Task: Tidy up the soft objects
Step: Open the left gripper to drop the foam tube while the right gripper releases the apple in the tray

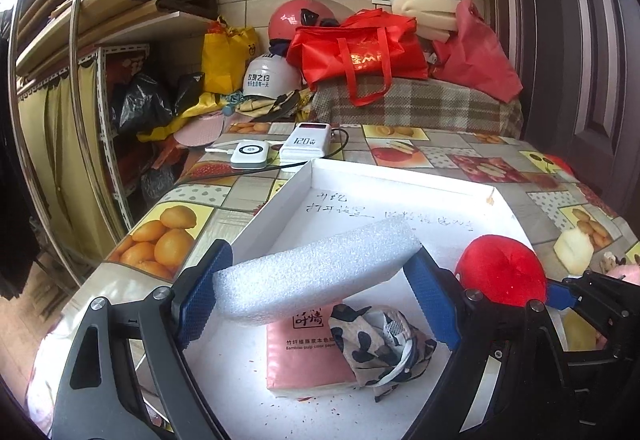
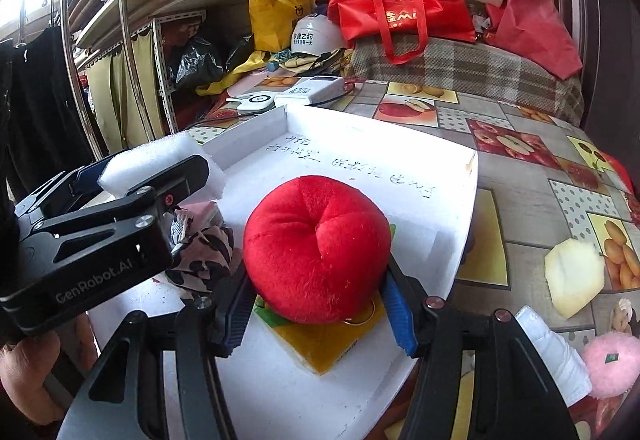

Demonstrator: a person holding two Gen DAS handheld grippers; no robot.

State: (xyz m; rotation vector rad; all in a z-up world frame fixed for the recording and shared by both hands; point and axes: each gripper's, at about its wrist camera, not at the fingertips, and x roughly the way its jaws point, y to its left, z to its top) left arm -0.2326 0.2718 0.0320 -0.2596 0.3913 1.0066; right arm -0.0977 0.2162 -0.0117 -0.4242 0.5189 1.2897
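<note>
Sponge under the red plush shows only in the right view.

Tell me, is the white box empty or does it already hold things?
Not empty: the white box holds a pink tissue pack and a spotted cloth on its floor.

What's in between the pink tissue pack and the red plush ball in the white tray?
A crumpled spotted cloth lies between the tissue pack and the plush ball on the tray floor, clearest in the left wrist view.
</note>
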